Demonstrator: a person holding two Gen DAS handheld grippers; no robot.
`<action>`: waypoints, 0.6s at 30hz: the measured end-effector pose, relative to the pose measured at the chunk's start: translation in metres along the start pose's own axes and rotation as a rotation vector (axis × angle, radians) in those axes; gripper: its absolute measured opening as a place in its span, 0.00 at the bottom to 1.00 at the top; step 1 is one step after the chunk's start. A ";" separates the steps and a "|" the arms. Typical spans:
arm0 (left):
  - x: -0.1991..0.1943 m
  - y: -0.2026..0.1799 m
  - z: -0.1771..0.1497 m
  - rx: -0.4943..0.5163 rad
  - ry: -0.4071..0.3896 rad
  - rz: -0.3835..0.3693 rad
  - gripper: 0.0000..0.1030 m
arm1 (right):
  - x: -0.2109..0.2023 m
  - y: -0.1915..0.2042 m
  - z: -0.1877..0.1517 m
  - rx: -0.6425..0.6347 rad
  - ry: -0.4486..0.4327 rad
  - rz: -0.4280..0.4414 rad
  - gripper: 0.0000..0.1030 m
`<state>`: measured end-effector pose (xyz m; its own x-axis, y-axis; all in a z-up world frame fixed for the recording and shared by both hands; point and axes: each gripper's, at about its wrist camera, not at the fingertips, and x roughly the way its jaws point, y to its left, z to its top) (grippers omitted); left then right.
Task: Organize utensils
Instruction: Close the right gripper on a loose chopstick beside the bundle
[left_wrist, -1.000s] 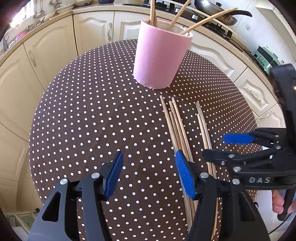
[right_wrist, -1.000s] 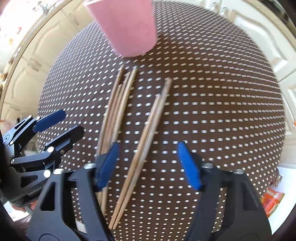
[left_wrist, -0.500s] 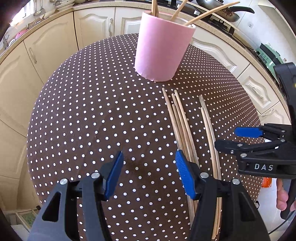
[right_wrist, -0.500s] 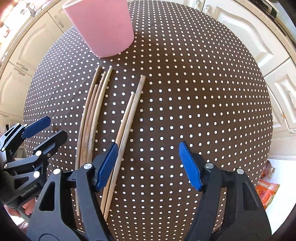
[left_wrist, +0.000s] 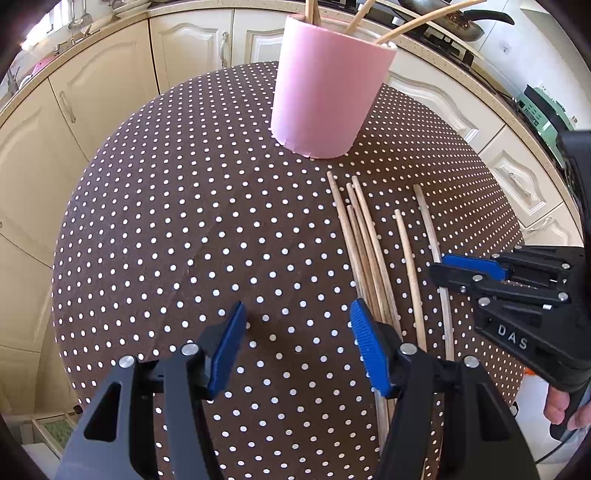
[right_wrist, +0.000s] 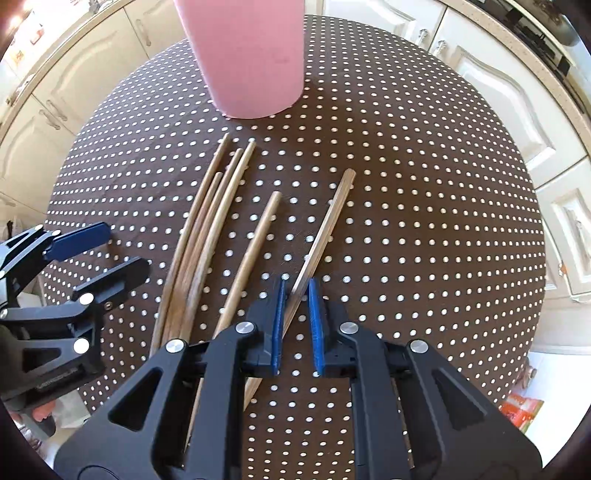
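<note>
A pink cup (left_wrist: 328, 88) stands on the far side of the round dotted table (left_wrist: 184, 221) with several wooden chopsticks sticking out of it. It also shows in the right wrist view (right_wrist: 251, 55). Several loose chopsticks (right_wrist: 207, 240) lie on the table in front of the cup. My right gripper (right_wrist: 295, 295) is nearly shut around the rightmost chopstick (right_wrist: 325, 229), its pads close on both sides. It also shows in the left wrist view (left_wrist: 443, 267). My left gripper (left_wrist: 295, 332) is open and empty, just left of the chopstick bundle (left_wrist: 365, 251).
Cream kitchen cabinets (left_wrist: 110, 74) and a countertop ring the table. A frying pan (left_wrist: 450, 18) sits on the stove behind the cup. An orange packet (right_wrist: 521, 410) lies on the floor at the right.
My right gripper moved forward and down onto the rightmost chopstick and its jaws closed from wide open to nearly shut. The two right chopsticks have spread apart. The left gripper stayed open.
</note>
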<state>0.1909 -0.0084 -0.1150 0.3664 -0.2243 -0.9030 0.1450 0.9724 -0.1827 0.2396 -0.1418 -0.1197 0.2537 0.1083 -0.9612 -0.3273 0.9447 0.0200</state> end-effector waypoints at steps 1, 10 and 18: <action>0.001 0.000 0.001 0.000 0.003 -0.005 0.57 | -0.002 -0.001 -0.003 -0.008 -0.009 0.004 0.13; 0.014 -0.013 0.025 0.021 0.032 0.003 0.62 | -0.011 -0.017 -0.027 0.019 -0.030 0.101 0.13; 0.032 -0.034 0.051 0.020 0.153 0.103 0.63 | -0.023 -0.042 -0.023 0.034 -0.020 0.157 0.13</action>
<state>0.2449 -0.0515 -0.1176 0.2368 -0.1097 -0.9653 0.1332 0.9879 -0.0796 0.2264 -0.1907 -0.1043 0.2202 0.2614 -0.9398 -0.3331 0.9257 0.1794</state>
